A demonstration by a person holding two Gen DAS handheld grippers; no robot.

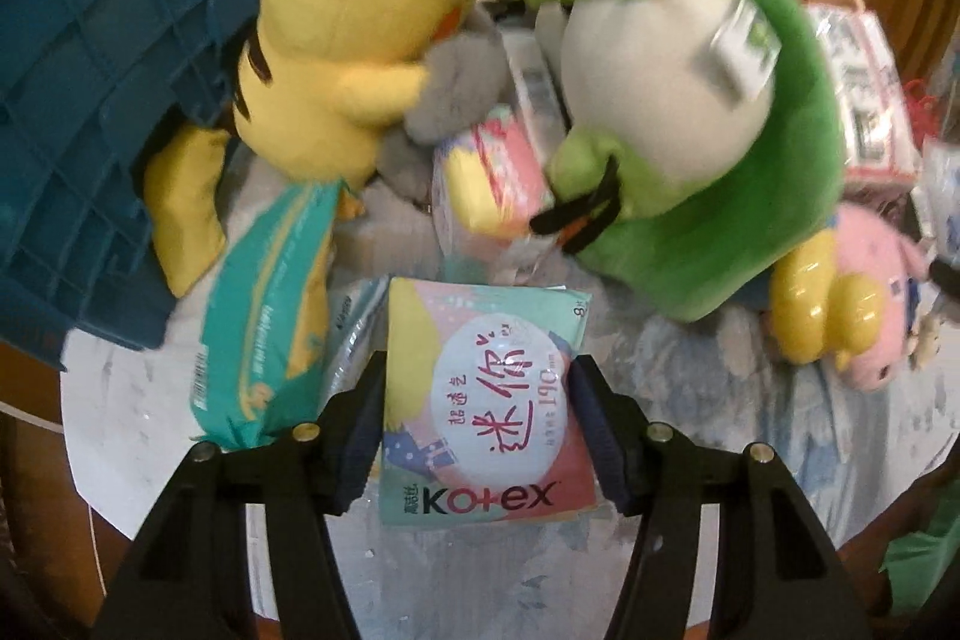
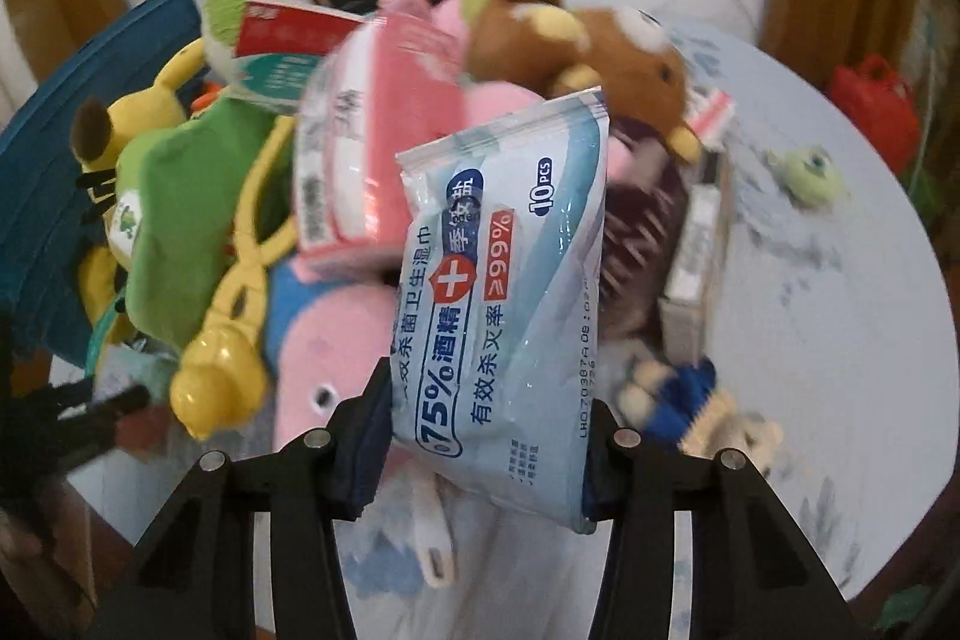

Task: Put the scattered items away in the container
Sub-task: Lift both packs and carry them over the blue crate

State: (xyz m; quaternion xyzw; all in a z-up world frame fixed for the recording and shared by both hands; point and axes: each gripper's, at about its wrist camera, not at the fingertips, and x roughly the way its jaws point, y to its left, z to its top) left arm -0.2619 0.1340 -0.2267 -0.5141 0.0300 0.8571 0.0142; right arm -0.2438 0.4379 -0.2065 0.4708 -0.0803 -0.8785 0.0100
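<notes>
My left gripper [image 1: 480, 430] is shut on a pastel Kotex pad pack [image 1: 489, 400], held just above the round table. The blue plastic crate [image 1: 84, 100] lies at the left, also in the right wrist view [image 2: 42, 196]. A yellow Pikachu plush [image 1: 354, 16] and a green frog plush [image 1: 708, 148] stand beyond the pack. My right gripper [image 2: 486, 454] is shut on a blue-white wet wipes pack [image 2: 504, 292], lifted above the pile of toys.
A teal wipes packet [image 1: 270, 328] lies left of the Kotex pack. A pink plush [image 2: 336, 358], yellow toy tongs [image 2: 234, 316], a brown bear plush [image 2: 600, 52], a hairbrush [image 2: 636, 244] and a small green monster toy [image 2: 807, 172] lie on the table [image 2: 840, 370].
</notes>
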